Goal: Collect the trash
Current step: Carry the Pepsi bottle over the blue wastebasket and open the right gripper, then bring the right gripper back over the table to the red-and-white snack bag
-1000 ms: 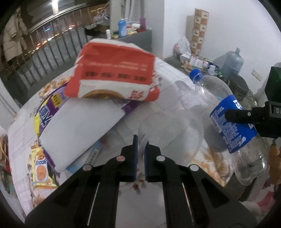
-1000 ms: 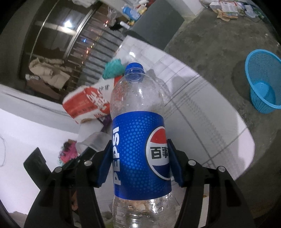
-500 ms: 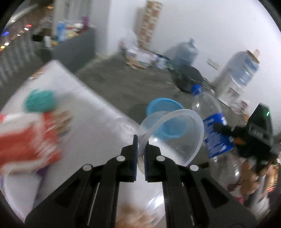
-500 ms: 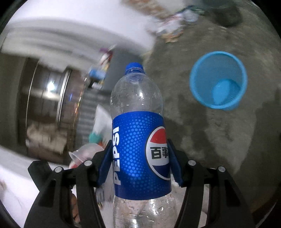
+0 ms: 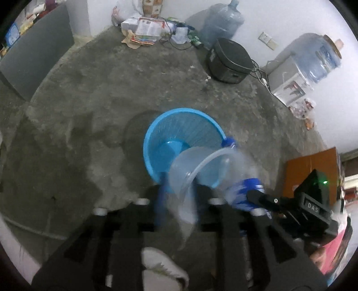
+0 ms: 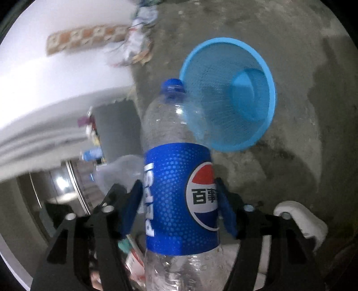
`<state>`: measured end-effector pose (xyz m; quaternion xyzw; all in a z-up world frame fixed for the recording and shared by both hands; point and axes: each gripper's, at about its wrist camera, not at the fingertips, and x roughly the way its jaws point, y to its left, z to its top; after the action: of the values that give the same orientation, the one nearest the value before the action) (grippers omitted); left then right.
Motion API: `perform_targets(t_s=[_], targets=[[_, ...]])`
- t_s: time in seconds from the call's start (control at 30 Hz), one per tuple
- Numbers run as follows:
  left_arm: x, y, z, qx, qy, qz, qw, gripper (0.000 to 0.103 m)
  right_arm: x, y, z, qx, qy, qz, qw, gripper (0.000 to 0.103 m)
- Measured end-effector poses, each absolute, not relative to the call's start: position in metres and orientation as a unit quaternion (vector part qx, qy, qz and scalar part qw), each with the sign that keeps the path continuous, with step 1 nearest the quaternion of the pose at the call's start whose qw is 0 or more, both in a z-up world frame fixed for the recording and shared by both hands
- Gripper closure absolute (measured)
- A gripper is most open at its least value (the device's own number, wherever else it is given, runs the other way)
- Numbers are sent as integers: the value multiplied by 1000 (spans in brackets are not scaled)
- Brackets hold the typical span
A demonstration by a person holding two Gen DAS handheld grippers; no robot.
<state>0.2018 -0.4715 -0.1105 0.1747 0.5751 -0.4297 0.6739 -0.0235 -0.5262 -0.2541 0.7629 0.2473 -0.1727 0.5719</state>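
A rough grey concrete floor [image 5: 94, 94] fills both views, stained dark in patches, with white walls beyond. Along the far wall lies a heap of paper and bags, too small to read, beside a large water jug [image 5: 220, 21] and a dark round appliance [image 5: 230, 60].

A blue mesh wastebasket [image 5: 179, 125] stands on the floor, its mouth open toward the cameras. Its near rim is hidden in the left wrist view behind a clear plastic cup [image 5: 197, 170], which is smeared by motion blur. The cup sits between the fingers of the left gripper [image 5: 179, 206], above the basket. The jaws are opening, and the blur makes it hard to judge whether the pads touch the cup at all.

The right gripper [image 6: 179, 206] has a clear Pepsi bottle [image 6: 179, 197] with a blue label and blue cap between its blue pads. These jaws are opening too; gaps show between the pads and the label on both sides. The bottle's cap overlaps the basket's rim [image 6: 271, 89] in the right wrist view, and its base is cut off at the bottom edge.

A white shoe [image 5: 163, 266] shows low in the frame, partly hidden by the gripper. The left side of the right wrist view is blurred beyond recognition.
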Motion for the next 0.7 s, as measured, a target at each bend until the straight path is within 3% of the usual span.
perform_targets(t_s=[0.1, 0.3, 0.6, 0.7], targets=[[208, -480, -114, 155, 560, -430, 691, 52, -23, -541, -272, 765, 238, -207, 562, 32], [206, -472, -104, 139, 539, -442, 704, 43, -26, -542, -270, 748, 229, -216, 585, 32], [175, -421, -46, 121, 476, -476, 729, 27, -33, -516, -200, 601, 286, -268, 696, 32], [170, -395, -32, 99, 487, -481, 722, 26, -31, -502, -166, 534, 299, -288, 737, 29]])
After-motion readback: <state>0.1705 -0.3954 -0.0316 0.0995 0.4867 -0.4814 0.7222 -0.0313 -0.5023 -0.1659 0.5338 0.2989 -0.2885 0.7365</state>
